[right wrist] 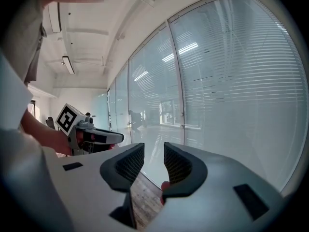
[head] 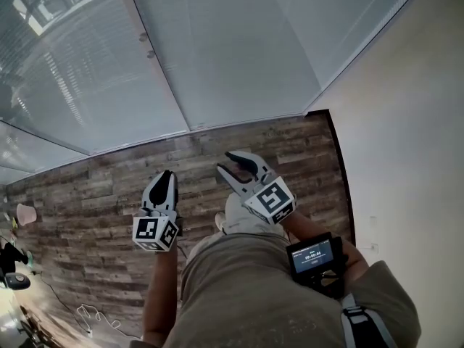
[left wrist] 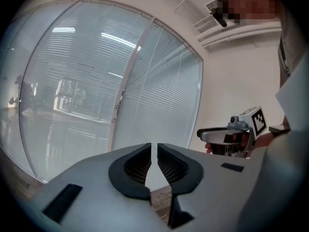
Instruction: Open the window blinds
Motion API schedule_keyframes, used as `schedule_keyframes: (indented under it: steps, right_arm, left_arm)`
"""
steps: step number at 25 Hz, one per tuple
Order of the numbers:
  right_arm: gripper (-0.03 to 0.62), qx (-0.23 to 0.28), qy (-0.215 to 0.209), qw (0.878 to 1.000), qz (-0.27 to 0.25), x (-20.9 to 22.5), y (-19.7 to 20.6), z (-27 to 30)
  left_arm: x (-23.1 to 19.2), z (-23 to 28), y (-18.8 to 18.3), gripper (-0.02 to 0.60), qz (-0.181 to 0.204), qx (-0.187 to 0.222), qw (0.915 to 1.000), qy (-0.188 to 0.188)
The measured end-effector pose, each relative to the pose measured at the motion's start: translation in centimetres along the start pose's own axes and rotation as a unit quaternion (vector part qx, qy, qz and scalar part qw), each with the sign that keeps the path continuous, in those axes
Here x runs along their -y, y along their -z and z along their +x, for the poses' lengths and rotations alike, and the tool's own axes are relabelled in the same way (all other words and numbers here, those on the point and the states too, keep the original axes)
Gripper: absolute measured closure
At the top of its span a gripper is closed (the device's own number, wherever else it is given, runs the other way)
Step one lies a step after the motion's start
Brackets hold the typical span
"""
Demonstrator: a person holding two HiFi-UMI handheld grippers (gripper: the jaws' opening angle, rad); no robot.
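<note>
Approach step, I judge: the white slatted window blinds [head: 239,42] behind tall glass panels [head: 69,85] hang closed, both my grippers well short of them. My left gripper [left wrist: 154,151] is clenched on nothing; my right gripper [right wrist: 153,154] is released, empty. Next I must close in and find their control, not yet discernible.

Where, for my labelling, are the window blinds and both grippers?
window blinds [head: 239,42]: head view, middle pane's slats.
left gripper [head: 166,174]: head view, shut fingertips.
right gripper [head: 225,161]: head view, gap between fingertips.

Matt wood floor [head: 94,187] — glossy glass panes [head: 239,42]
</note>
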State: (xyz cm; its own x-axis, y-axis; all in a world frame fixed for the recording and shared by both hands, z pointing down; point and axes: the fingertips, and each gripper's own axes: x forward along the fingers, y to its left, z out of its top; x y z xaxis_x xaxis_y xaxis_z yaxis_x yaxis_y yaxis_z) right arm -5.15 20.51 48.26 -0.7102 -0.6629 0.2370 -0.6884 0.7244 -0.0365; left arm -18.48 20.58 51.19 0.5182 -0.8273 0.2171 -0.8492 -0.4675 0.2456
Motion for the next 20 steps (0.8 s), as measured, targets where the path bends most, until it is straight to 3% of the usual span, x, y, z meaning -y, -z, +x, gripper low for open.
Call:
schedule_keyframes:
  steps: [12,20]
  right_arm:
    - [0.477,0.002,-0.041,0.999,0.009,3.9,-1.9,2.8]
    - [0.477,0.001,-0.054,0.999,0.007,6.2,-2.8,-0.1]
  left_arm:
    - [-2.0,2.3,-1.4,0.543,-0.017,-0.009,0.9987,-0.048]
    - [1.8,3.1,-2.4,0.543,-0.013,-0.009,0.9986,-0.050]
